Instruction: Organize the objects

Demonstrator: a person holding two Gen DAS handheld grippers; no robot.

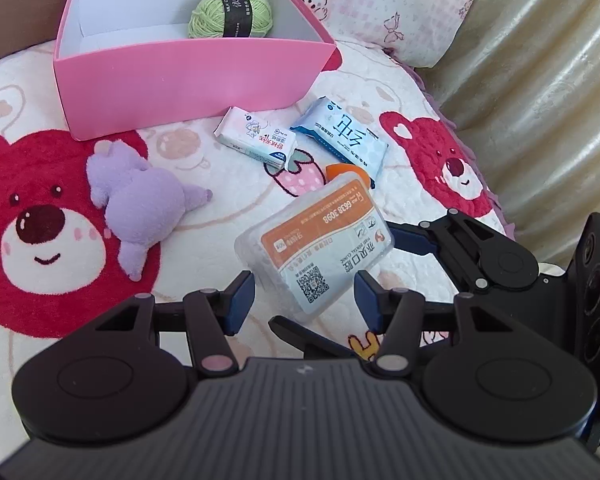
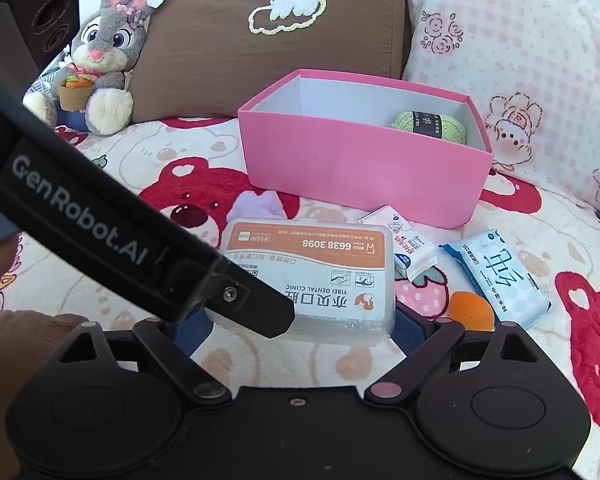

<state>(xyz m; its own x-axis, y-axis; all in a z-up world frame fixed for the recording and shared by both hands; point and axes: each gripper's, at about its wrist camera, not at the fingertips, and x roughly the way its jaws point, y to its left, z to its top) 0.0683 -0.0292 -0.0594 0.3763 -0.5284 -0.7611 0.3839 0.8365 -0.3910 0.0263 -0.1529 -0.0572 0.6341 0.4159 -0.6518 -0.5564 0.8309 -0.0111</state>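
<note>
Both the left gripper (image 1: 304, 300) and the right gripper (image 2: 302, 326) clamp the plastic box (image 1: 316, 244), held above the blanket (image 1: 204, 208). The pink box (image 1: 188, 76) sits at eleven o'clock, yarn (image 1: 230, 14) inside.

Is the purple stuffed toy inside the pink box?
No, the purple stuffed toy lies on the bear blanket in front of the pink box, which holds only a green yarn ball.

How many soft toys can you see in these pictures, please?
2. A purple plush lies on the bedspread in front of the pink box; a grey bunny sits against the brown pillow. The box could hide more.
</note>
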